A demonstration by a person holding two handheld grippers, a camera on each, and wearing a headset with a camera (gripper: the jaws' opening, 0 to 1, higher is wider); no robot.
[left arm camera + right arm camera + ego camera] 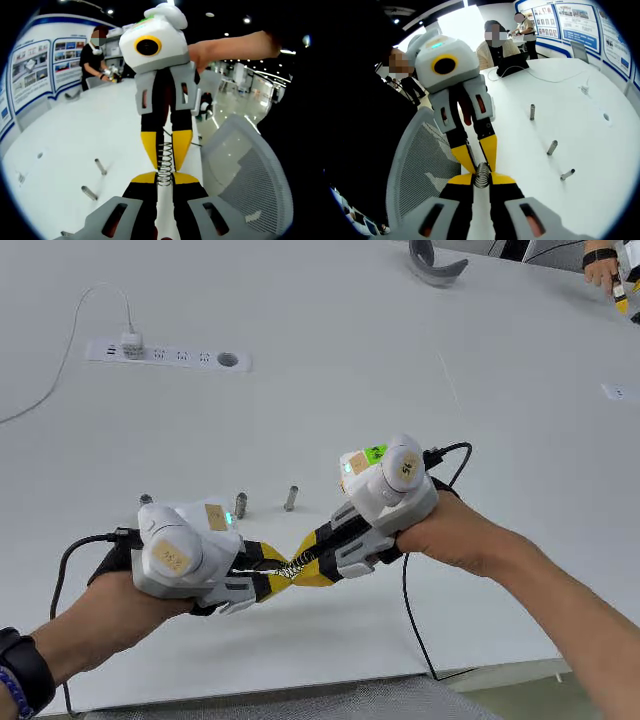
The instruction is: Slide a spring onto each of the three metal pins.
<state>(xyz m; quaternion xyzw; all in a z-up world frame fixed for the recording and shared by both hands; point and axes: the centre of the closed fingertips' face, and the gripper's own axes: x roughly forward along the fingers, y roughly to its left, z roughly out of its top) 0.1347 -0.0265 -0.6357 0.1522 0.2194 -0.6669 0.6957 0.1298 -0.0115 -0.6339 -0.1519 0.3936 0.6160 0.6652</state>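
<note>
My two grippers meet tip to tip low over the white table [330, 370], near its front edge. The left gripper [280, 576] [165, 179] is shut on a thin metal pin [258, 571] that points at the other gripper. Its end sits inside a small coil spring [297, 563] [165, 156] [481, 175]. The right gripper [311, 568] [481, 181] is shut on that spring. Beyond them on the table lie a bare pin [291, 498] [567, 174], a ribbed, coil-covered piece [240, 505] [552, 147] and a third small piece [146, 499] [532, 112].
A white power strip [168, 355] with a plug and cable lies at the far left. A grey curved object [435, 265] sits at the far edge. A mesh chair [250, 175] [415, 170] stands at the front edge. Black cables trail from both grippers. People [500, 47] work further along the table.
</note>
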